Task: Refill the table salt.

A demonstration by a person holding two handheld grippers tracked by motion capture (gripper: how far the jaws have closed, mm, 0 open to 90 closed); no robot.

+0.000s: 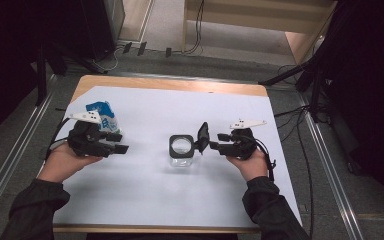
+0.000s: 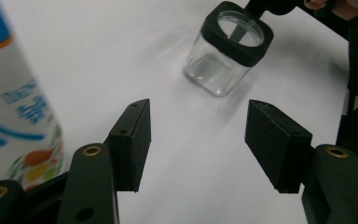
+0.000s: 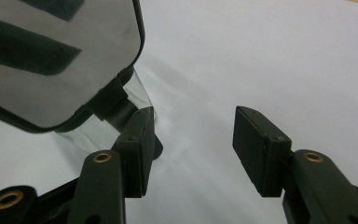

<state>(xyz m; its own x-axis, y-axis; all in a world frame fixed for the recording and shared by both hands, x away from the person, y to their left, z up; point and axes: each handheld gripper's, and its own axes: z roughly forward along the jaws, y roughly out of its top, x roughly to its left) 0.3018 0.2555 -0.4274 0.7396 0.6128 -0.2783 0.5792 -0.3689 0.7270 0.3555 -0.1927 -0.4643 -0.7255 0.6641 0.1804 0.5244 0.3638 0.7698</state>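
High view: white sheet (image 1: 145, 190) covers the wooden desk (image 1: 170, 84) on grey floor (image 1: 15, 145); around the glass jar (image 1: 182, 151), both grippers' fingers gape, holding nothing.

A clear square glass jar with a black rim (image 1: 181, 150) stands mid-bench (image 1: 145, 200); its hinged black lid (image 1: 202, 136) tilts up at its right; a blue-and-white printed carton (image 1: 102, 114) stands far left.

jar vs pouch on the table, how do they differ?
The jar is clear glass with a black square rim; the pouch is opaque, printed blue and white. The jar stands mid-table by the right gripper, its hinged lid open; the pouch stands behind the left gripper. Both stand upright on the white sheet.
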